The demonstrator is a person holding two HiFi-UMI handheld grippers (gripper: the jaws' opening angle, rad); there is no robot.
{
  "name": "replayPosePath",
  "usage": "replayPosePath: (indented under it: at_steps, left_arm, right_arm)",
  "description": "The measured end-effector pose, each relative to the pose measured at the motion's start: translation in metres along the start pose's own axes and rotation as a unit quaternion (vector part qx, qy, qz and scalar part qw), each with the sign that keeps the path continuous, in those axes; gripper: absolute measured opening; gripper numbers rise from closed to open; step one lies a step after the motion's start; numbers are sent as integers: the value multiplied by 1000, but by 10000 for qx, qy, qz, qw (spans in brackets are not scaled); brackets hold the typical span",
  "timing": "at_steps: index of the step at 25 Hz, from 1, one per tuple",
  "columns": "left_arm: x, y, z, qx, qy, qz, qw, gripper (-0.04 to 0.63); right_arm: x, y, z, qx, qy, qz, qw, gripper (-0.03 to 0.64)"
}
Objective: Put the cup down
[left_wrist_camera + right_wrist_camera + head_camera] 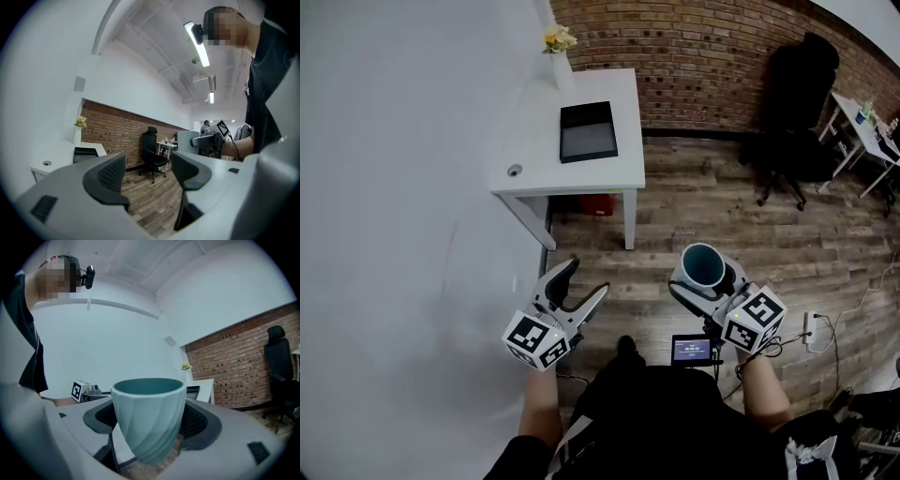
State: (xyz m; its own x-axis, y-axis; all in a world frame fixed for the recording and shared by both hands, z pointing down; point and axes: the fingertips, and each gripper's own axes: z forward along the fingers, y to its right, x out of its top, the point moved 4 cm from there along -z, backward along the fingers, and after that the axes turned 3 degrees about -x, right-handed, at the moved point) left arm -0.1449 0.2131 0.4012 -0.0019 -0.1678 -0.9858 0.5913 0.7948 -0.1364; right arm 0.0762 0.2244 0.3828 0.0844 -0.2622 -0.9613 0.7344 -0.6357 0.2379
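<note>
A pale teal ribbed cup [704, 265] stands upright between the jaws of my right gripper [701, 287], held over the wooden floor. In the right gripper view the cup [149, 420] fills the space between the dark pads [199, 420], which press on both its sides. My left gripper [581, 281] hangs to the left at about the same height, jaws open with nothing between them. The left gripper view shows the same open gap of that left gripper [150, 176] and, beyond it, the right gripper [211, 138]. The white table [591, 84] is ahead and to the left.
On the table lie a black tray [588, 131], a white vase with flowers [559, 42] and a small round object [515, 171]. A red thing [598, 203] sits under it. A black office chair [797, 103] and a white desk [862, 131] stand by the brick wall.
</note>
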Motion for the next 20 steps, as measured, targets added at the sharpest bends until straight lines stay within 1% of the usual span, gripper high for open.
replayPosePath:
  at_steps: [4, 7, 12, 15, 20]
  left_arm:
    - [8, -41, 12, -6, 21, -57, 10000, 299]
    - [9, -62, 22, -61, 10, -137, 9999, 298]
    - [8, -91, 43, -126, -95, -160, 9997, 299]
    - [8, -109, 60, -118, -139, -143, 9997, 299]
    - [14, -154, 101, -3, -196, -85, 9998, 299]
  right_arm:
    - [13, 11, 39, -24, -18, 22, 10000, 394]
    - [13, 22, 62, -58, -163, 28, 9998, 394]
    - [16, 43, 93, -63, -202, 81, 9997, 394]
    - [15, 64, 114, -12, -210, 117, 9997, 394]
    - [26, 114, 167, 179, -133, 147, 9996, 394]
